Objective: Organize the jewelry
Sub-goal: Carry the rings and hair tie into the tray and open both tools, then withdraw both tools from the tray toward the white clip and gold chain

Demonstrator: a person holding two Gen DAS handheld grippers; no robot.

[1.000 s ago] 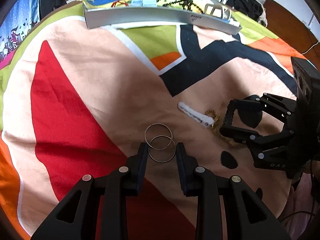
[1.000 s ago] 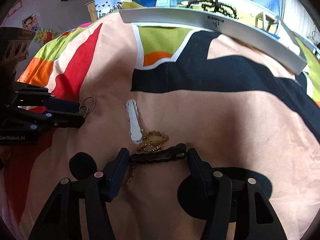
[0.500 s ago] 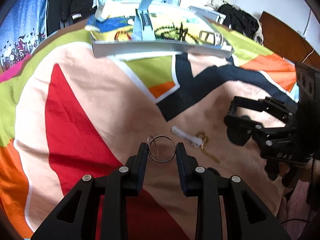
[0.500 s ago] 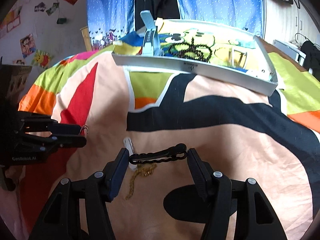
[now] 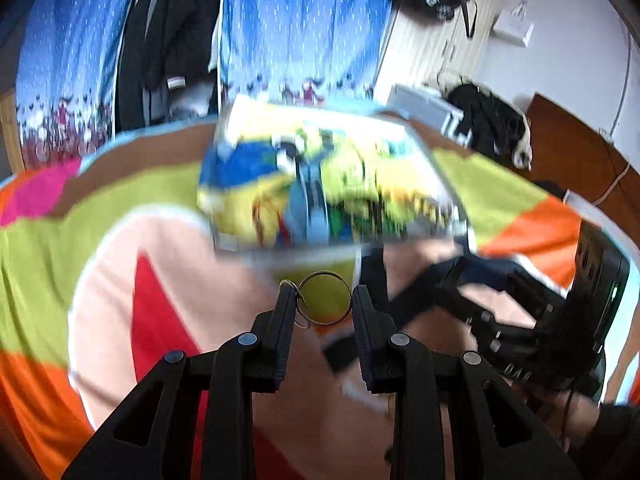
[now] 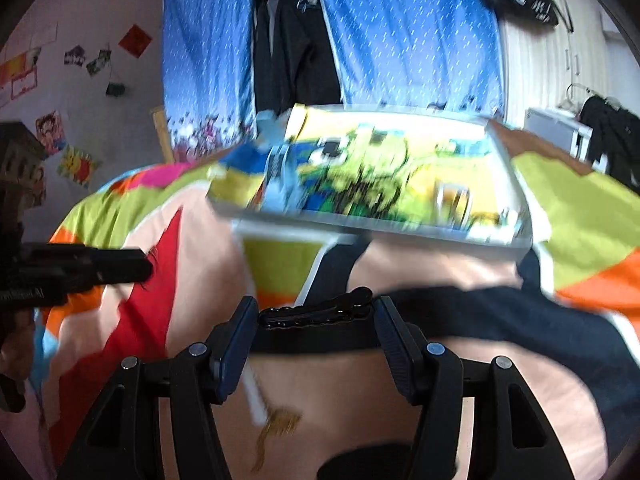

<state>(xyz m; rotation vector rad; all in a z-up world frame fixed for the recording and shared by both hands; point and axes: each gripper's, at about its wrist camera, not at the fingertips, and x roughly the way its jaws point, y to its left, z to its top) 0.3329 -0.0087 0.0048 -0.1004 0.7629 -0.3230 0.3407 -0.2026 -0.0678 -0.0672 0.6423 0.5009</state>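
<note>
My left gripper is shut on thin metal hoop rings, held up above the colourful bedspread. A black hair clip spans crosswise between the pads of my right gripper, which is shut on it. A white tray with a cartoon lining lies further back on the bed, blurred, also seen as the tray in the left wrist view. A white clip and a gold chain lie on the bedspread under the right gripper. Each gripper shows in the other's view: right gripper, left gripper.
Blue curtains and dark hanging clothes stand behind the bed. A white cabinet and a dark wooden headboard are at the right. Posters hang on the left wall.
Both grippers have risen off the bedspread with the rings and the black clip and tilted up, so the tray sits lower and nearer in view. The white clip and gold chain stayed down.
</note>
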